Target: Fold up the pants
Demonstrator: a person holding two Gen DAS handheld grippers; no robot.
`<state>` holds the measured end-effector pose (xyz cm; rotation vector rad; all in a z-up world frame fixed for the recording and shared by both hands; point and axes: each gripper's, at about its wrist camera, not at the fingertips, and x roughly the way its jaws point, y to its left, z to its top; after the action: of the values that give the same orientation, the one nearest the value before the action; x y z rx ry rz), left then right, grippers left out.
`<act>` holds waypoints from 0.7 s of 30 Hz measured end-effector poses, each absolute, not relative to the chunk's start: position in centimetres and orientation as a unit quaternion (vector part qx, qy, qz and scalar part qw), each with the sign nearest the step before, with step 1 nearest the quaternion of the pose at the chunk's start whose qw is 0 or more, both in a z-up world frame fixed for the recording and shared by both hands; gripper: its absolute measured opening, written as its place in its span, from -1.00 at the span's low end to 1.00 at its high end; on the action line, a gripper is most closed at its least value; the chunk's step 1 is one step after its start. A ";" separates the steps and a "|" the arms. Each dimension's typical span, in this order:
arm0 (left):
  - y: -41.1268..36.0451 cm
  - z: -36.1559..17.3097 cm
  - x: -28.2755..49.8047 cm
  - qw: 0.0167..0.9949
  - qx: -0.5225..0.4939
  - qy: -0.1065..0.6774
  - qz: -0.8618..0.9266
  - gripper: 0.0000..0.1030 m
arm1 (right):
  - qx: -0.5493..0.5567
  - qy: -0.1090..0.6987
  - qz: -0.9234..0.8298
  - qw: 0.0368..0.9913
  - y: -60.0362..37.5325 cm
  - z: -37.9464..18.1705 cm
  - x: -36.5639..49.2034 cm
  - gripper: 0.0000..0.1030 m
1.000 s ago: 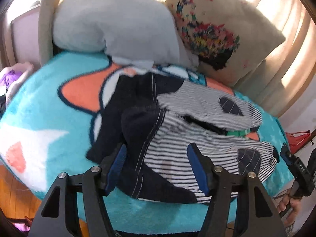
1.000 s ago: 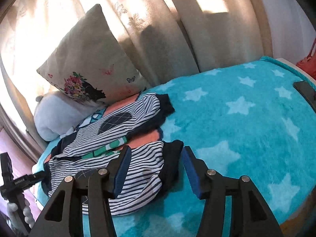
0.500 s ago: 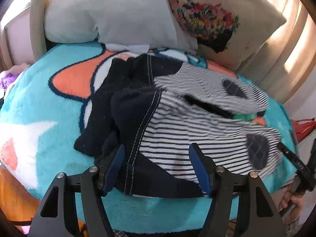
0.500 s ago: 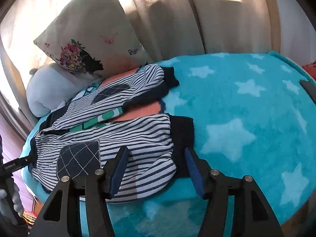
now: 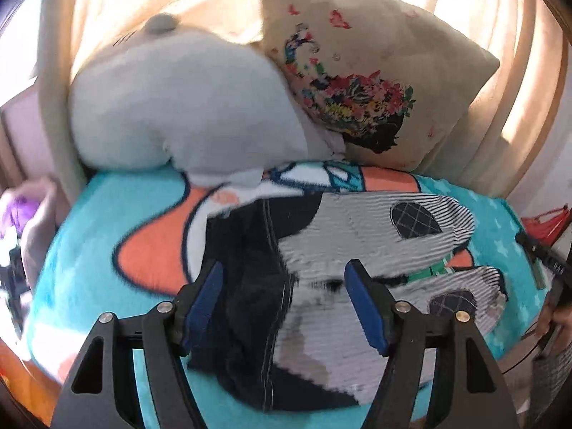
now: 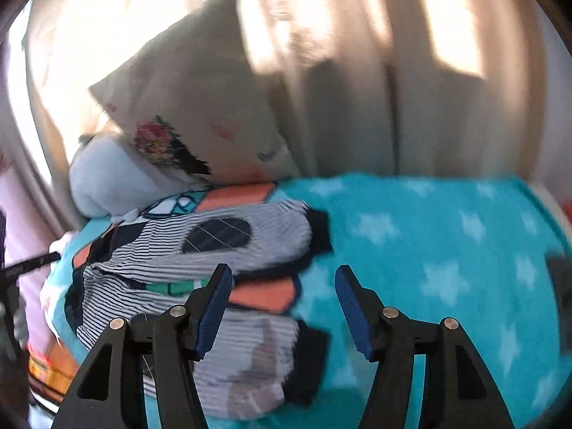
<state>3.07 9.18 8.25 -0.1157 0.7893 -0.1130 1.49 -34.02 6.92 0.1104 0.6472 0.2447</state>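
Note:
Black-and-white striped pants (image 5: 350, 225) with a navy waistband, navy cuffs and dark diamond-stitched knee patches lie spread on a turquoise star blanket (image 5: 89, 232). The two legs are side by side with a gap between them. My left gripper (image 5: 284, 264) hovers above the waistband end. Its jaws are opening and nothing is pinched between the blue pads. In the right wrist view the pants (image 6: 271, 236) show their cuff end. My right gripper (image 6: 283, 268) hangs open above the near leg's cuff, clear of the cloth.
A grey plush pillow (image 5: 186, 107) and a beige flower-print cushion (image 5: 375, 71) lean against curtains behind the pants. Star blanket (image 6: 429, 250) stretches to the right of the cuffs. A hand (image 5: 550, 318) with the other gripper shows at the right edge.
Both grippers have lifted and drawn back from the pants, which now look smaller and lower between the fingers. Both pairs of jaws stand a little wider. The pants lie as before.

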 end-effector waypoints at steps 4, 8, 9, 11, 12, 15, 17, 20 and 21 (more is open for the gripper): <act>7.6 8.3 6.5 0.916 -0.027 0.391 -0.080 0.36 | -0.013 0.330 0.165 0.929 -31.7 7.8 5.3 0.27; 6.3 7.0 10.3 0.901 -0.007 0.420 -0.107 0.36 | -0.075 0.367 0.198 0.906 -29.2 7.0 10.4 0.27; 5.9 6.4 11.6 0.894 0.001 0.432 -0.116 0.36 | -0.090 0.372 0.198 0.902 -28.8 6.7 11.4 0.27; 5.2 5.3 13.9 0.881 0.010 0.454 -0.133 0.35 | -0.116 0.386 0.203 0.892 -27.9 6.0 13.9 0.27; 5.0 4.9 14.7 0.876 0.013 0.462 -0.138 0.35 | -0.121 0.391 0.207 0.889 -27.7 5.8 14.7 0.27; 4.5 3.5 17.3 0.860 0.021 0.486 -0.155 0.35 | -0.132 0.411 0.220 0.875 -26.9 4.8 17.3 0.27; 4.4 2.6 18.7 0.847 0.025 0.503 -0.167 0.35 | -0.136 0.425 0.232 0.864 -26.4 4.2 18.8 0.27; 4.0 1.3 20.4 0.832 0.037 0.523 -0.182 0.35 | -0.147 0.439 0.250 0.850 -25.6 3.4 20.5 0.27; 3.8 0.9 20.8 0.826 0.041 0.529 -0.188 0.35 | -0.153 0.443 0.255 0.846 -25.5 3.1 21.1 0.27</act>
<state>20.80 3.82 0.93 0.0870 1.1241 -0.4000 21.12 -25.48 3.12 -0.3219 0.9345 0.5369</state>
